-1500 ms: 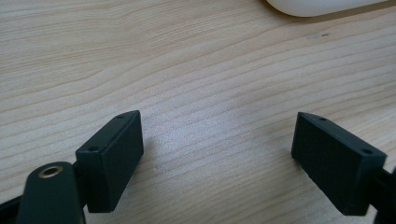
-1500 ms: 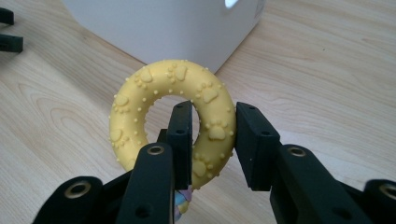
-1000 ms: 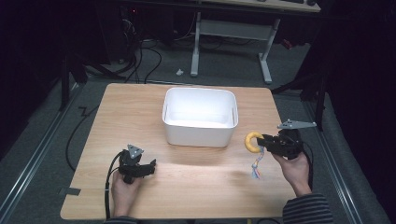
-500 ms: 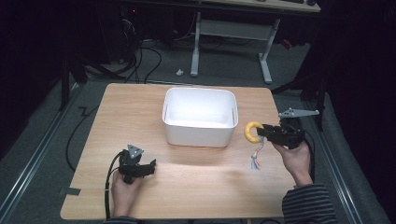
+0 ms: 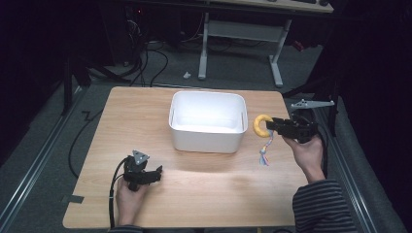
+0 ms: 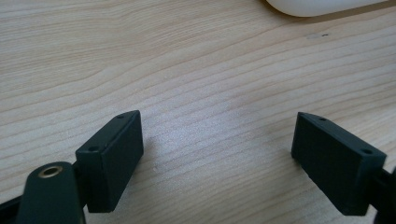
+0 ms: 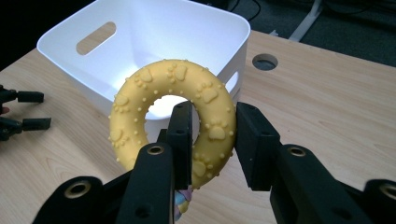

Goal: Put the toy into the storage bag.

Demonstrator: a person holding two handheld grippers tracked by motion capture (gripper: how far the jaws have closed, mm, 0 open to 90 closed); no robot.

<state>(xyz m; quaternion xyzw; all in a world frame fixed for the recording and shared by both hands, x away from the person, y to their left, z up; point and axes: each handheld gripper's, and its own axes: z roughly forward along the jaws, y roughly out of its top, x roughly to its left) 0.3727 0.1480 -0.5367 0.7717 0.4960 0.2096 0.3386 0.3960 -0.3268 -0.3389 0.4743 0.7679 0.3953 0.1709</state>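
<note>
1. The left hand point(image 5: 127, 196) holds the black two-jaw left gripper point(image 5: 154, 174) low over the table's near side — jaws spread wide, nothing between them.
2. The right hand point(image 5: 305, 154), in a striped sleeve point(image 5: 321, 208), holds the black two-jaw right gripper point(image 5: 270, 124) raised, jaws clamped on a yellow knobbly rubber ring point(image 5: 262, 125).

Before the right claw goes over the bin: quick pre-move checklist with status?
1. Ring clamped in right claw, jaws on either side of its band: ok.
2. Ring off the table, beside the bin: ok.
3. Rope tail hanging free, may catch the bin wall on the way: cannot tell.
4. Bin empty, room for the ring: ok.
5. Left claw open, low over bare table, away from the bin: ok.
</note>
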